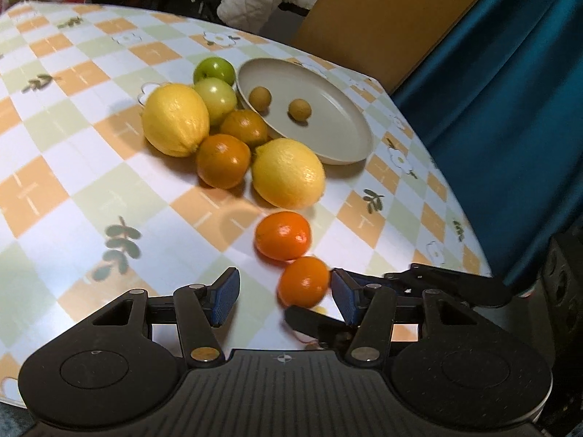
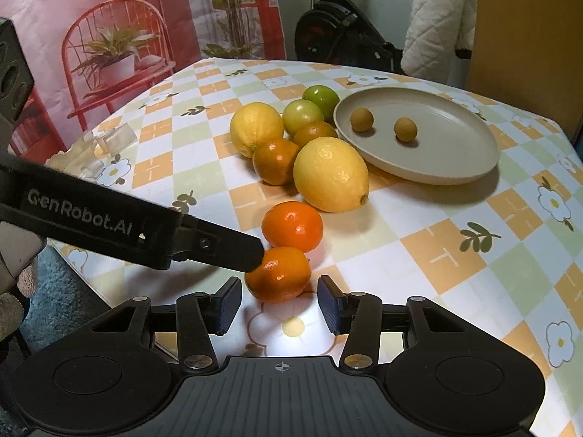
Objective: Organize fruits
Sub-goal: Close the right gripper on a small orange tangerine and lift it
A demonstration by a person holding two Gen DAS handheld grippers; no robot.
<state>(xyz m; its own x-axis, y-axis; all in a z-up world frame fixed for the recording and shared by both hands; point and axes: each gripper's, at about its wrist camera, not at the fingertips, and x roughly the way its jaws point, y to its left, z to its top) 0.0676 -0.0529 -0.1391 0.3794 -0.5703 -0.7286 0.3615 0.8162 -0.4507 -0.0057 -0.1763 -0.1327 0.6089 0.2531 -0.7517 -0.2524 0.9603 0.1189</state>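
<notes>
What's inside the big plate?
Two small round brown fruits sit apart inside the beige plate. The rest of it is bare. Nothing covers the inside, though the near rim hides a thin strip of the plate's floor.

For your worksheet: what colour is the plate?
Beige-grey plate, best seen in the right wrist view.
</notes>
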